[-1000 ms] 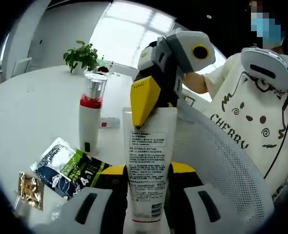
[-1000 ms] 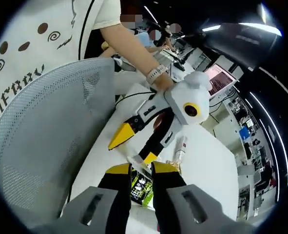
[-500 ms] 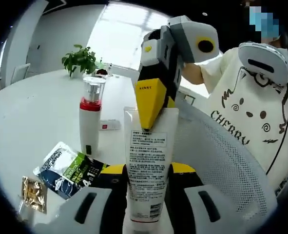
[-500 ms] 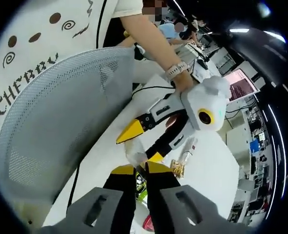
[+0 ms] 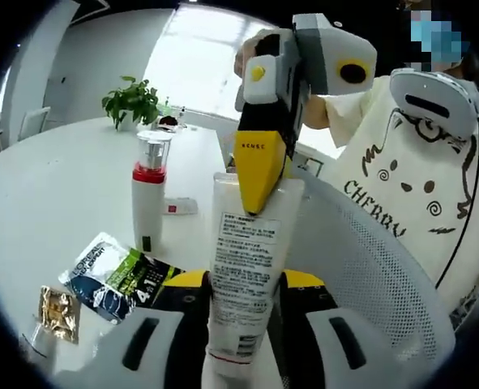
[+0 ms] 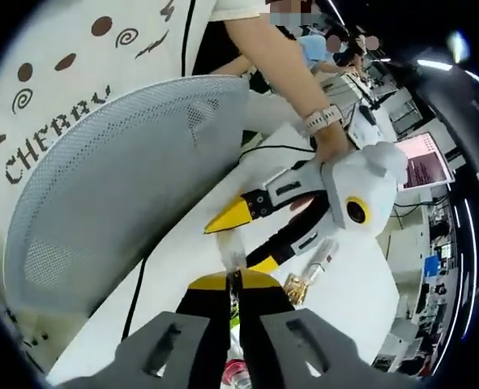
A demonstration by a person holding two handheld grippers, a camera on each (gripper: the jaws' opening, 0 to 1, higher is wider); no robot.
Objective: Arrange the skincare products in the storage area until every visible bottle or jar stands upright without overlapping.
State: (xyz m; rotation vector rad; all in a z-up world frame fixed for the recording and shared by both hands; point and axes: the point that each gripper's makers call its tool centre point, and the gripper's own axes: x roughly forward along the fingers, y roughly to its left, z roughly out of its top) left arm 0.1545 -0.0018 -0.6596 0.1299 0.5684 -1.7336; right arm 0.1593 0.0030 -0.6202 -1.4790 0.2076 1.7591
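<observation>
A white tube [image 5: 245, 259] with printed text stands between the jaws of my left gripper [image 5: 244, 285], which is shut on its lower part. My right gripper [image 5: 261, 185] comes down from above, its yellow jaw over the tube's flat crimped end. In the right gripper view my right gripper [image 6: 233, 280] is shut on that thin crimped end of the tube [image 6: 234, 258], and the left gripper [image 6: 247, 241] reaches in from the right. A white pump bottle [image 5: 148, 193] with a red band stands upright on the white table [image 5: 53, 186].
A dark-and-green sachet [image 5: 113, 275] and a small gold sachet [image 5: 59, 312] lie flat at the table's front left. A potted plant [image 5: 134, 97] stands at the back. A white mesh chair back [image 5: 369, 267] and a person in a white shirt [image 5: 417, 186] are close on the right.
My right gripper's jaws have come together onto the tube's crimped end. The tube's top has tipped slightly to the right. The bottle and sachets have stayed put.
</observation>
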